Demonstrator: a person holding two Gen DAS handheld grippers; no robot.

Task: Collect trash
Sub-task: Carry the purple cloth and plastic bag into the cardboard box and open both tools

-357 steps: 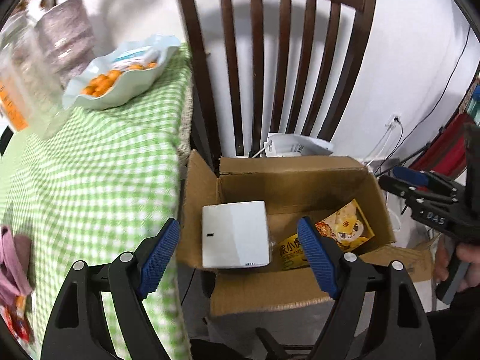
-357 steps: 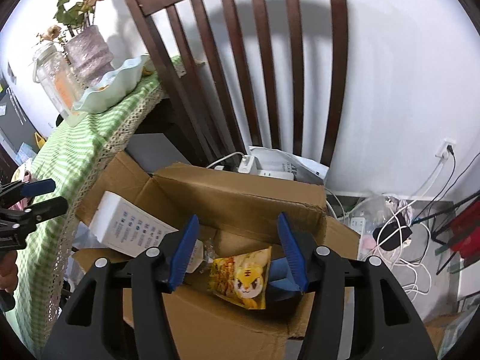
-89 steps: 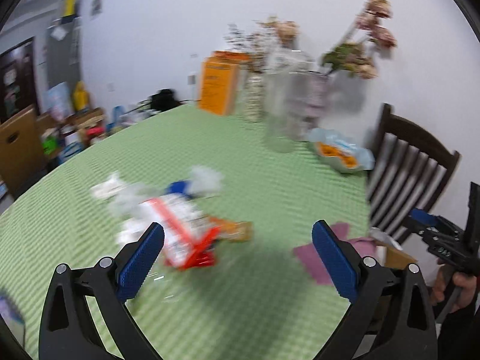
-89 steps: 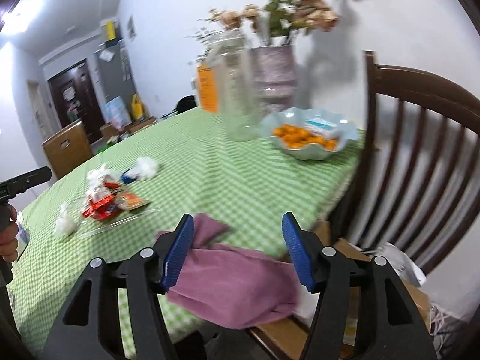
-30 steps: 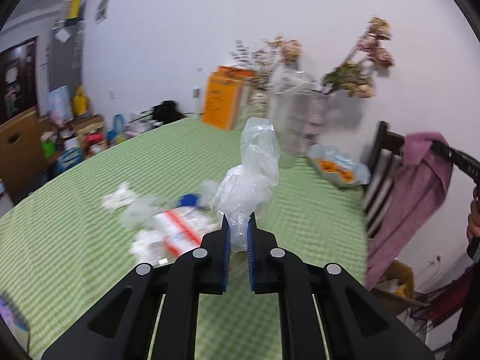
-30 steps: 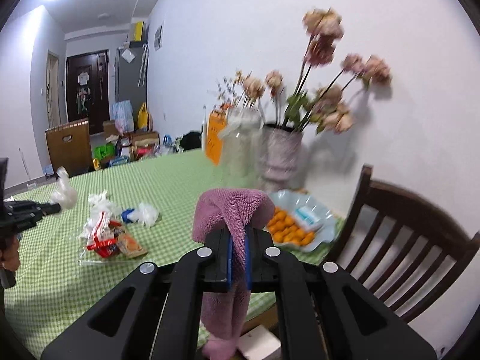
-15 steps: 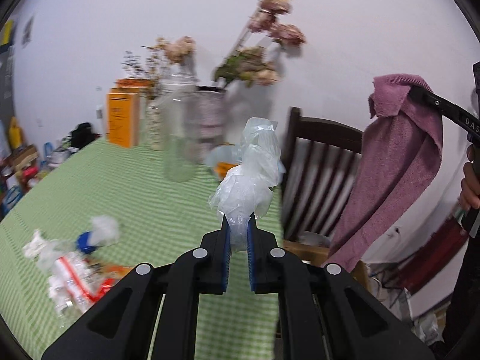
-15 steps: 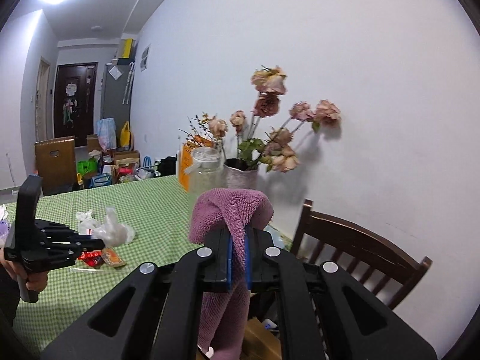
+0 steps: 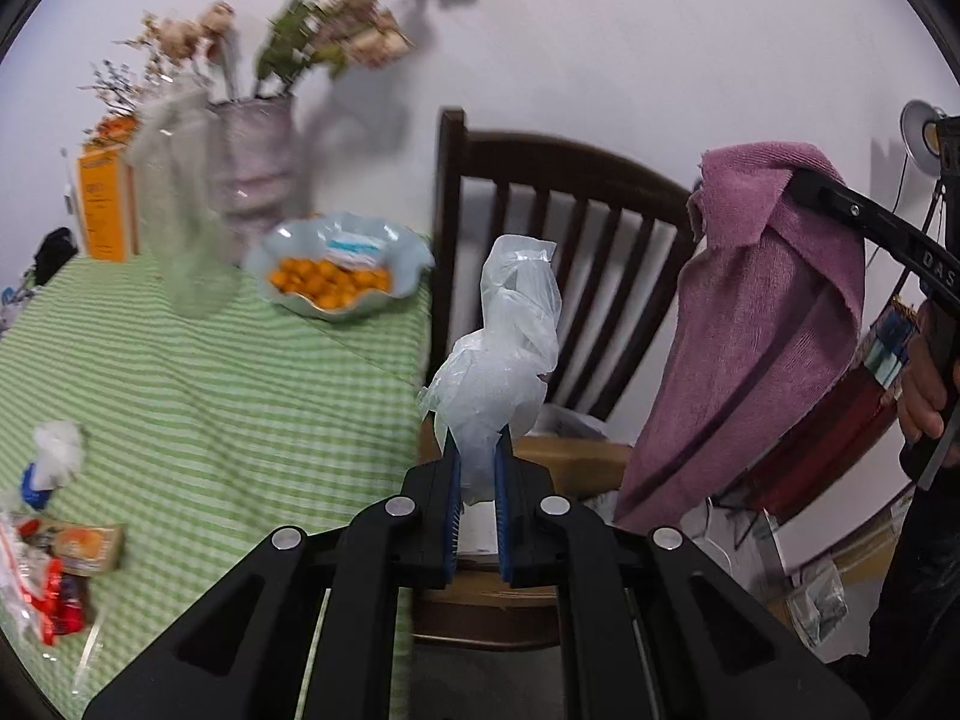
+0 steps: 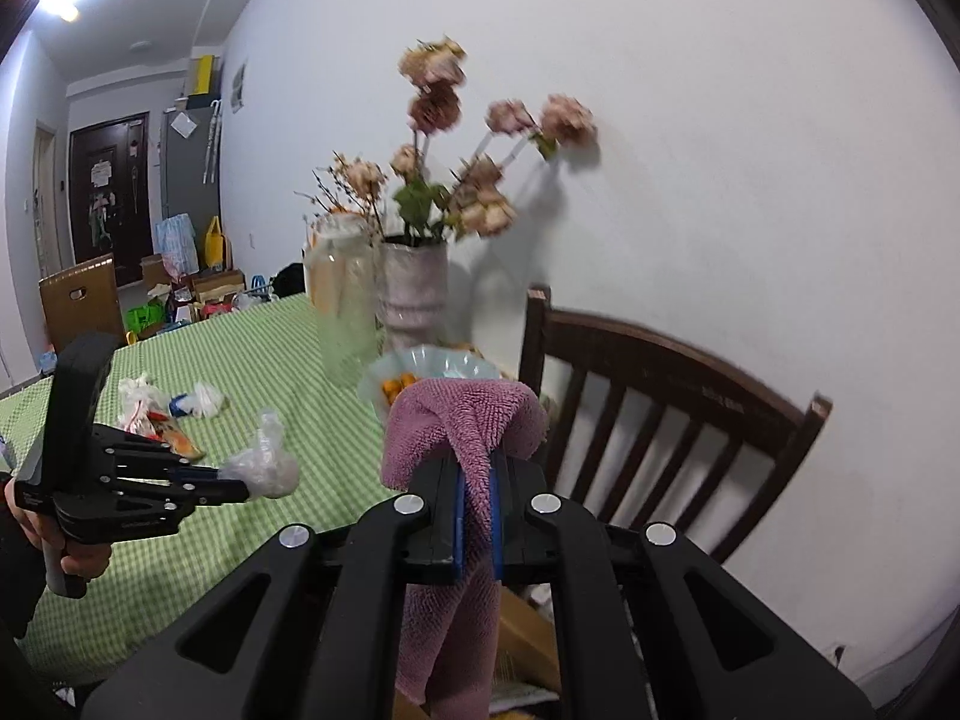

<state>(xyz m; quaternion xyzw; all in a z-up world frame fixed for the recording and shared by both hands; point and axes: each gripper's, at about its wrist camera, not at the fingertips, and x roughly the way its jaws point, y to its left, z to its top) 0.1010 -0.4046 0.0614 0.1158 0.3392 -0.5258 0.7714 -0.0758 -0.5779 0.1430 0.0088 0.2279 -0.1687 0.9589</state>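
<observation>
We held the left gripper (image 9: 477, 501) with its blue pads pressed together on the lower end of a crumpled clear plastic bag (image 9: 503, 360). Most of the bag stood up above the fingertips, its twisted top rising in front of the dark wooden chair (image 9: 576, 228); only its bottom was pinched between the pads. From the right wrist view the same bag (image 10: 263, 465) showed as a pale wad sticking out past the tip of that gripper, over the green checked tablecloth (image 10: 252, 360).

Our right gripper (image 10: 474, 531) was clamped on a mauve towel (image 10: 465, 438). The cloth bunched over the top of the fingers and hung down below them between the two blue pads. In the left wrist view the towel (image 9: 762, 312) draped from the right gripper's tip in a long fold, to the right of the bag and apart from it, in front of the chair back.

Below and behind the bag we saw the edge of a cardboard box (image 9: 570, 456) on the chair seat. More litter (image 9: 48, 546) lay on the table's left part: wrappers and white wads, well apart from both grippers. A pale blue dish of orange snacks (image 9: 339, 276) sat near the table corner beside a vase of dried flowers (image 9: 255, 162) and a glass jar (image 9: 180, 198).
</observation>
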